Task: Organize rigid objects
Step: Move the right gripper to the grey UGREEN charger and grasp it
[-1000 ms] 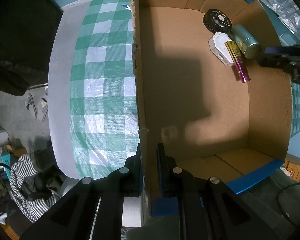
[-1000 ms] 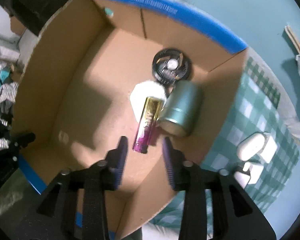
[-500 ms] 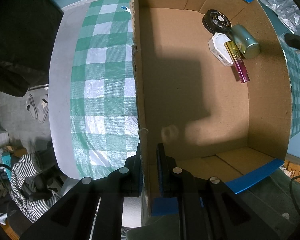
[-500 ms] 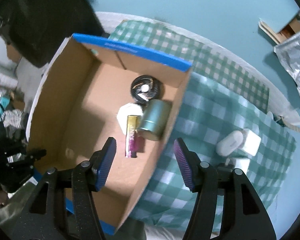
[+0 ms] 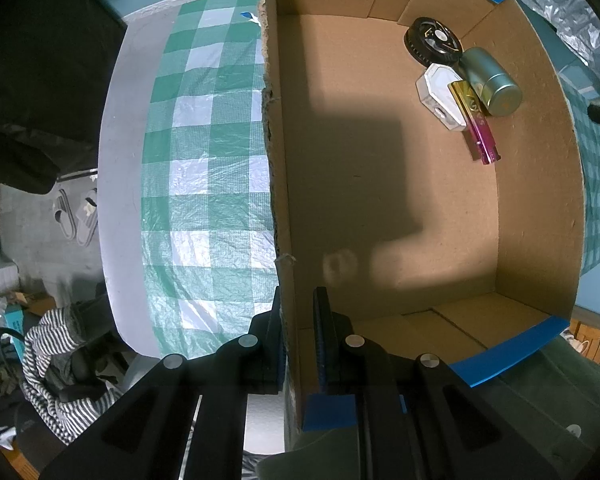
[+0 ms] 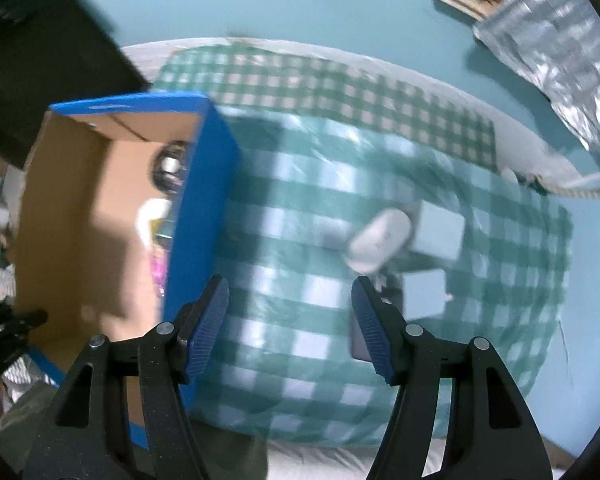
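An open cardboard box [image 5: 540,200] with blue edges stands on a green checked cloth [image 5: 204,176]. My left gripper [image 5: 297,312] is shut on the box's left wall. In the box's far corner lie a black round fan [image 5: 434,40], a white case [image 5: 440,94], a gold and pink stick [image 5: 476,124] and a green tin [image 5: 492,82]. My right gripper [image 6: 290,304] hangs over the cloth to the right of the box [image 6: 196,208], its jaws opening with nothing between them. Ahead of it lie a white oval case [image 6: 380,240] and two white blocks [image 6: 440,232].
A crinkled silver bag [image 6: 560,48] lies on the blue floor at the upper right. A white cable [image 6: 572,190] runs off the cloth's far edge. Slippers [image 5: 76,216] and striped cloth [image 5: 52,384] lie on the floor to the left of the table.
My right gripper has let go of the gold and pink stick in the box, risen, swung right out over the cloth and widened its jaws. The left gripper has kept still on the box wall.
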